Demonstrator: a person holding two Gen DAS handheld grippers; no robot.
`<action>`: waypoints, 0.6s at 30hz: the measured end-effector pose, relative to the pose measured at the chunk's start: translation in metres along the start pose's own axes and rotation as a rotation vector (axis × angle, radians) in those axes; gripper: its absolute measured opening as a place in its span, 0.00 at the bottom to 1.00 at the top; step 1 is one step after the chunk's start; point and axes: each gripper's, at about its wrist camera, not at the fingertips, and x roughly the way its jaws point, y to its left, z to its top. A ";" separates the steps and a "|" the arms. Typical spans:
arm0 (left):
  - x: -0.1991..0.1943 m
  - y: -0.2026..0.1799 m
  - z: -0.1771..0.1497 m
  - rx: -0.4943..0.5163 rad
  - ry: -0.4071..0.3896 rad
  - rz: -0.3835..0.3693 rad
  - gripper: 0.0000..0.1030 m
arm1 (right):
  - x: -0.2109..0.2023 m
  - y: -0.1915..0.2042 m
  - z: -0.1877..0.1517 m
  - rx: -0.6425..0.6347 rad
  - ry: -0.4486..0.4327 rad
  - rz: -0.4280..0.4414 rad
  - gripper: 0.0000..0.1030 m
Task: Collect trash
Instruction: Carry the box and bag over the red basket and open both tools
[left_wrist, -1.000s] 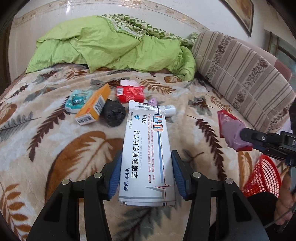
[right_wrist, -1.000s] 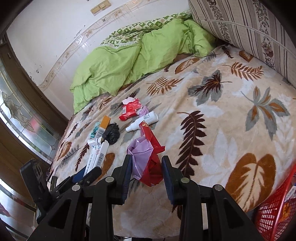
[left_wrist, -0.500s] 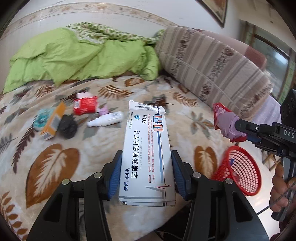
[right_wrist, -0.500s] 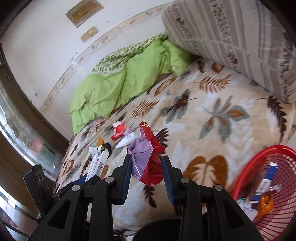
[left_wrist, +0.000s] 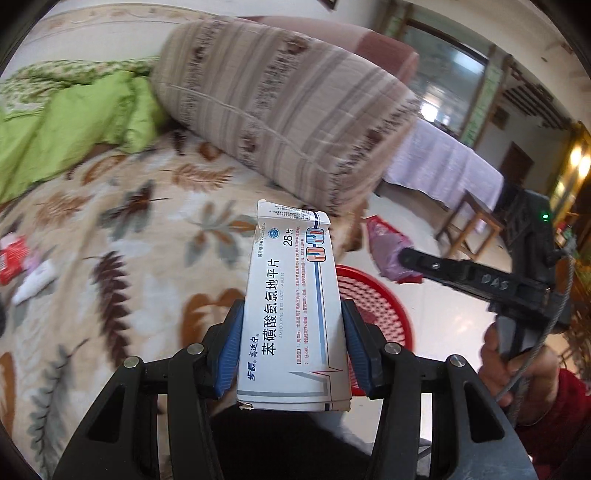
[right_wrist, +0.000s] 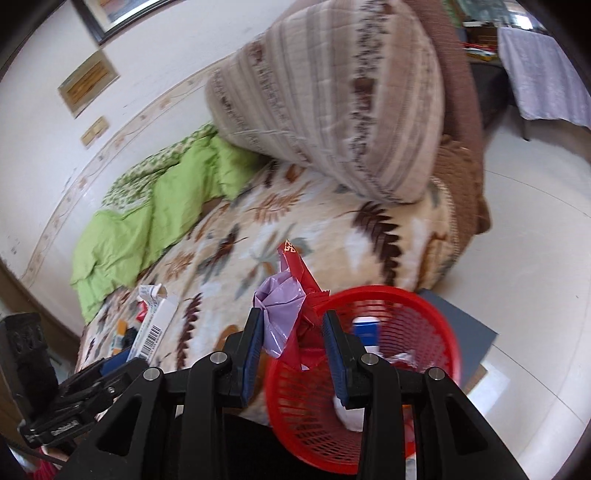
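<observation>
Left wrist view: my left tongs (left_wrist: 293, 354) clench the box (left_wrist: 293, 314), carried flat toward the basket (left_wrist: 373, 306). My right tongs (right_wrist: 293, 354) pinch the wrappers (right_wrist: 291, 306) over its rim, ready to drop.

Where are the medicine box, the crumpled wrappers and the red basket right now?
medicine box (left_wrist: 291, 314): left wrist view, printed front face.
crumpled wrappers (right_wrist: 286, 306): right wrist view, purple part.
red basket (right_wrist: 424, 325): right wrist view, mesh wall.

striped cushion (left_wrist: 280, 110) on leaf-print blanket (left_wrist: 110, 258) | green quilt (right_wrist: 147, 218) behind
</observation>
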 end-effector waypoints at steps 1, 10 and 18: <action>0.007 -0.010 0.004 0.012 0.012 -0.018 0.48 | -0.001 -0.006 0.001 0.010 -0.002 -0.011 0.34; 0.049 -0.038 0.011 0.010 0.099 -0.063 0.67 | -0.005 -0.038 0.007 0.059 -0.013 -0.099 0.48; 0.009 0.018 0.001 -0.086 0.020 0.080 0.68 | 0.018 -0.004 0.007 -0.007 0.026 -0.009 0.52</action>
